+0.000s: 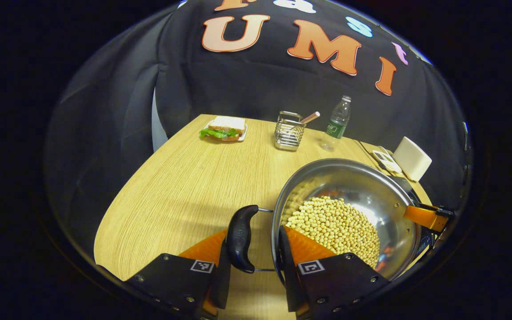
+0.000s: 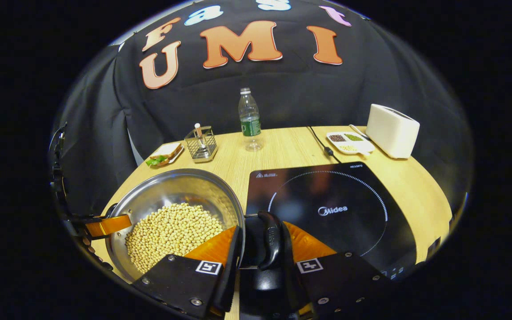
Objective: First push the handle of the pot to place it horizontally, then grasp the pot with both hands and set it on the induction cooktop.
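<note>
Left gripper view: the left gripper [image 1: 256, 249] straddles the pot's near side handle [image 1: 241, 238], a black grip lying crosswise between the two fingers. The outer finger lies against the handle and the other against the pot's rim, apparently inside the wall; whether both press the handle cannot be told. The pot [image 1: 371, 191], filled with soybeans [image 1: 336, 226], lies directly ahead and slightly right of this gripper, with the other gripper's orange finger [image 1: 422, 217] at the far rim.

Right gripper view: the right gripper [image 2: 262, 249] brackets the opposite handle [image 2: 271, 240], fingers close on either side; firm contact cannot be confirmed. The pot extends left of this gripper, while the induction cooktop [image 2: 349, 213] lies just ahead and right, touching or nearly touching the handle side. The transfer therefore appears to run toward the right gripper's side, both grippers being equally engaged.
</note>
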